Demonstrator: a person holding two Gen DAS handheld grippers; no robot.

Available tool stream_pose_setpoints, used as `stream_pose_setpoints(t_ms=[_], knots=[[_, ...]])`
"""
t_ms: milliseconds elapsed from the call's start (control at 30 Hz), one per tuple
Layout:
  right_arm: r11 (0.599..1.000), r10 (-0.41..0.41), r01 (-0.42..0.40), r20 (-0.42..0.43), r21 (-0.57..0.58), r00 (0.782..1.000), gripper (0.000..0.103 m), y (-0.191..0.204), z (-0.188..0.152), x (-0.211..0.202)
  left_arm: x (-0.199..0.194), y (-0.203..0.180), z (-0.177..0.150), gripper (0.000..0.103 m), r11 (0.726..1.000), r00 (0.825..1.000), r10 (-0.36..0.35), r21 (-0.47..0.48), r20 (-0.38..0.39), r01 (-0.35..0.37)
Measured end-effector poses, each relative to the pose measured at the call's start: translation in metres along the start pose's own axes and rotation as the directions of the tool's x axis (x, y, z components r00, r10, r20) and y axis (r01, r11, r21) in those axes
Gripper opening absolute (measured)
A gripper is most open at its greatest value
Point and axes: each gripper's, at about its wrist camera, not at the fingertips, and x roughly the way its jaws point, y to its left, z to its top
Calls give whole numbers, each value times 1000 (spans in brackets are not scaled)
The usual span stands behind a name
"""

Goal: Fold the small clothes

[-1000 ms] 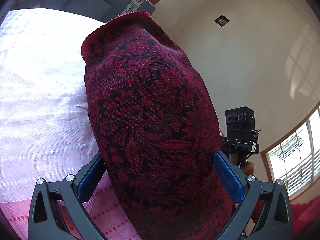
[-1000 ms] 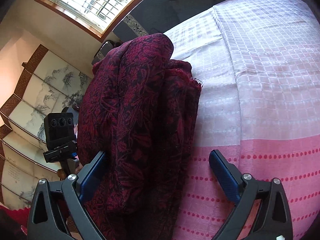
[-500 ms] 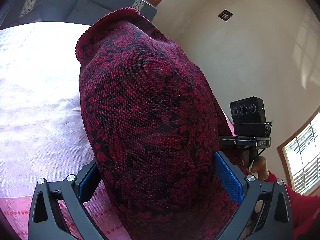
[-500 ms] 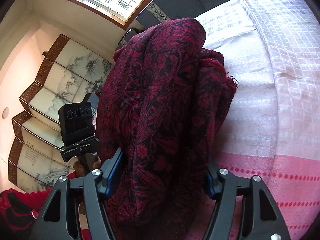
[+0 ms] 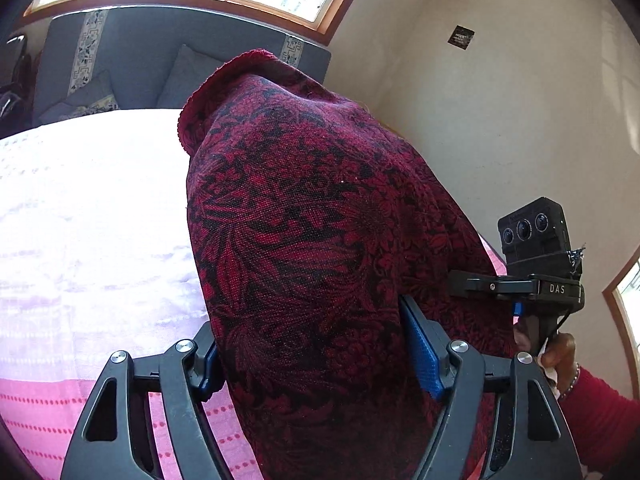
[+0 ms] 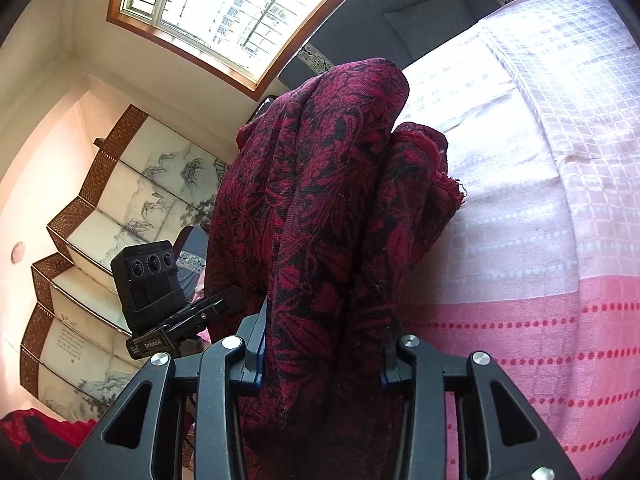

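The red patterned cloth (image 5: 320, 264) is a soft, limp, fairly thick weave. It drapes and bunches, does not slip easily, and is not fragile. Judged best hold: along a hemmed edge or corner, one tool at each end, so the fabric can hang flat for a fold.

The cloth hangs above the pink and white bedspread (image 5: 88, 216), bunched between both tools. The left gripper (image 5: 316, 356) has just been closing; its blue pads (image 5: 420, 344) now press the cloth on both sides. The right gripper (image 6: 324, 344) has also been closing and is clamped on a gathered fold of the cloth. A second ago both sets of jaws stood wide around the fabric.
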Motion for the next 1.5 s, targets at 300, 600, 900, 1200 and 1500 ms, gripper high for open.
stream_pose_setpoints(t_ms=[300, 600, 900, 1200, 1500], knots=[[999, 24, -23, 7, -45, 1000, 36, 36, 8, 19, -40, -2, 0, 74, 993, 993, 103, 49, 63, -106], [996, 33, -33, 4, -81, 999, 36, 44, 20, 37, -67, 16, 4, 74, 982, 978, 174, 58, 117, -181], [996, 52, -51, 11, -80, 999, 36, 28, 30, 52, -62, 36, 23, 74, 965, 958, 239, 75, 156, -253], [997, 54, -52, 28, -62, 998, 36, 22, 43, 75, -48, 66, 48, 74, 949, 941, 284, 88, 183, -303], [997, 27, -23, 45, -76, 999, 36, 20, 51, 97, -29, 101, 78, 74, 938, 929, 315, 85, 195, -336]])
